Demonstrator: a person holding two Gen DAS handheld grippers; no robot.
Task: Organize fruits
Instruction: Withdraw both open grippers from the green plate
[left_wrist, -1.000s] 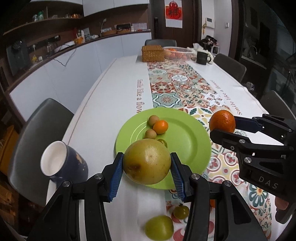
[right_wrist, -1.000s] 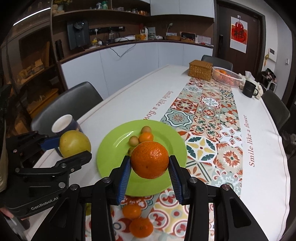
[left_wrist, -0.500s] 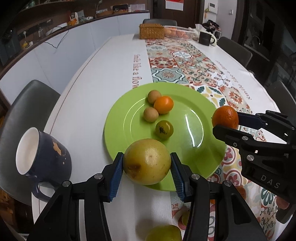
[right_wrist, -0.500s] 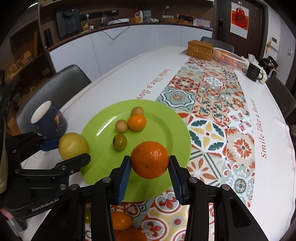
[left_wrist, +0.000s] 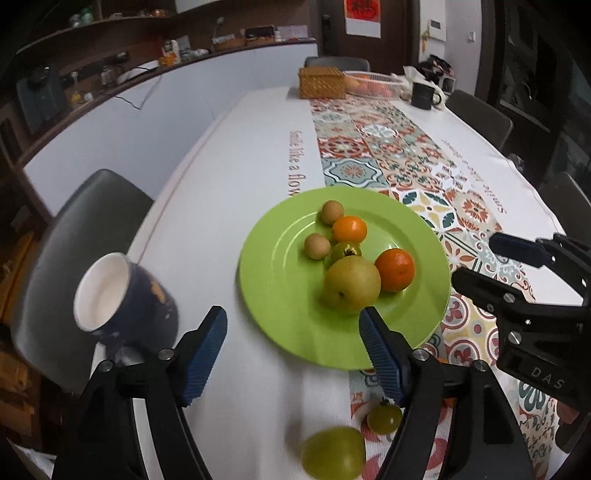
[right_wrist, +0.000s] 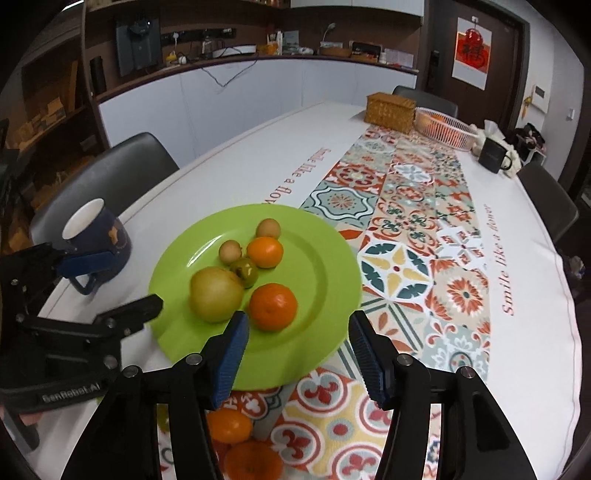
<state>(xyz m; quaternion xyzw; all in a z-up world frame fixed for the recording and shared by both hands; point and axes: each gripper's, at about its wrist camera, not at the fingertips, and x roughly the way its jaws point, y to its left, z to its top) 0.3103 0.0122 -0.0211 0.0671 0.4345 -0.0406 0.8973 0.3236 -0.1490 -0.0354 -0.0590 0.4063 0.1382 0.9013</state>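
Note:
A green plate (left_wrist: 288, 295) (right_wrist: 317, 254) carries a big yellow-green pear (left_wrist: 351, 283) (right_wrist: 216, 294), a large orange (left_wrist: 395, 269) (right_wrist: 273, 306), a smaller orange (left_wrist: 349, 229), a green fruit (left_wrist: 346, 251) and two small brown fruits. My left gripper (left_wrist: 292, 317) (right_wrist: 135, 278) hovers at the plate's near-left rim, jaws opening, nothing between them; the pear lies just beyond. My right gripper (right_wrist: 299, 321) (left_wrist: 476, 258) hangs over the plate's near edge, jaws opening and empty, the large orange just ahead of its left finger.
A dark blue mug (left_wrist: 122, 295) (right_wrist: 98, 236) stands left of the plate. Loose green fruits (left_wrist: 332, 458) and loose oranges (right_wrist: 229, 424) lie on the patterned runner near me. A wicker box (right_wrist: 391, 107), a basket (right_wrist: 443, 127) and a black mug (right_wrist: 493, 157) sit far off. Chairs line the table.
Both grippers let go of their fruit: the pear and the large orange now rest on the plate, side by side. Both pairs of jaws have widened and drawn back slightly.

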